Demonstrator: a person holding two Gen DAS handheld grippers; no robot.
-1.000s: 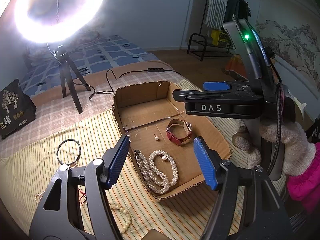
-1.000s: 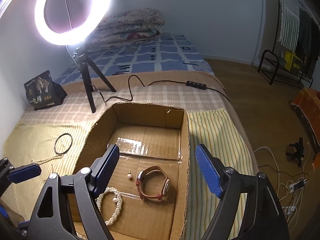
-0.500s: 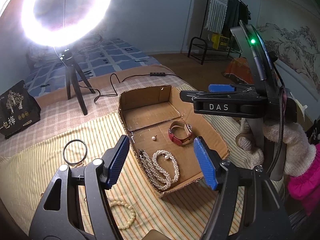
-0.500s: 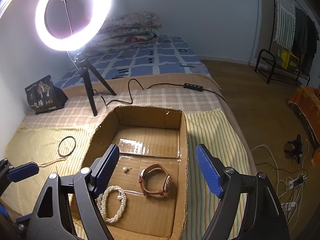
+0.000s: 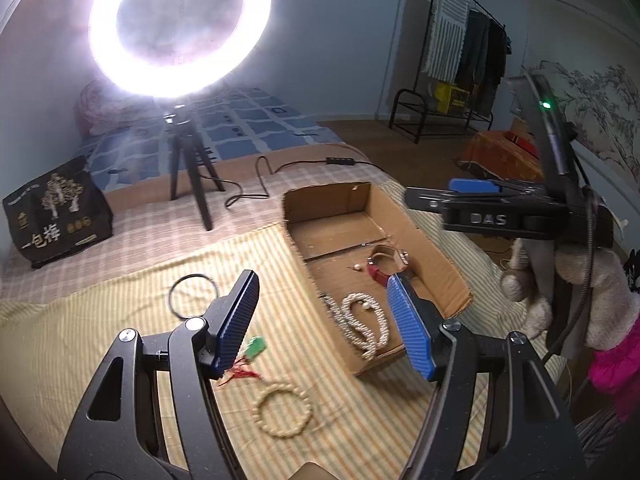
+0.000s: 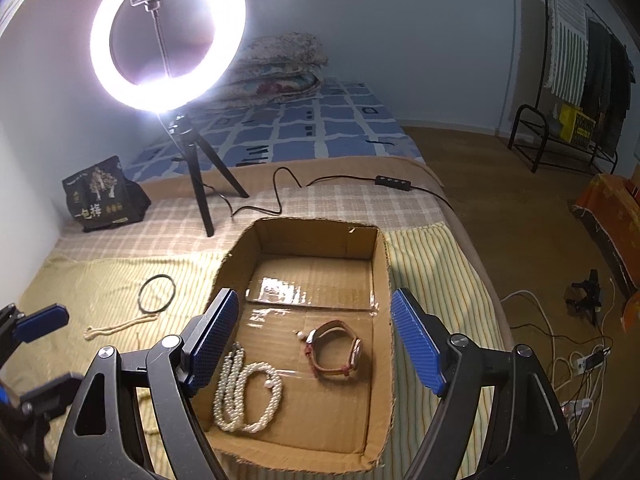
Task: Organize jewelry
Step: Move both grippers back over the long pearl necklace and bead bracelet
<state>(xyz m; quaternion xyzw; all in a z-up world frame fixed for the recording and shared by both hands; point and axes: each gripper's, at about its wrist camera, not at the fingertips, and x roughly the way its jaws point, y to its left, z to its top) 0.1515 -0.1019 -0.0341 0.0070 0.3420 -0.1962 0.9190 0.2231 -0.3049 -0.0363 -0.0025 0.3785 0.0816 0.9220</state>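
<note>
A shallow cardboard box [image 6: 382,264] [image 5: 448,276] lies on the striped bed cover. Inside it are a coiled pearl necklace [image 6: 244,394] [image 5: 362,326], a red-strapped watch [image 6: 338,354] [image 5: 386,266] and a small loose pearl [image 6: 299,334]. Outside the box, to its left, lie a beige bead bracelet [image 5: 284,410], a green charm with red threads [image 5: 254,348], a black ring [image 5: 193,291] [image 6: 157,294] and a cream cord [image 6: 116,326]. My left gripper [image 5: 320,320] hovers open above the cover and the box's left edge, nothing between its fingers. My right gripper [image 6: 314,340] hangs open over the box, empty.
A lit ring light on a tripod [image 6: 192,172] stands behind the box, its cable and switch [image 6: 394,182] trailing right. A black printed bag [image 6: 102,196] sits at the back left. The bed's edge drops to a wooden floor with cables [image 6: 576,364] on the right.
Both grippers have drawn back and risen, so the box looks smaller and farther. The left view has swung left, bringing the bead bracelet and green charm into sight. Jaws unchanged.
</note>
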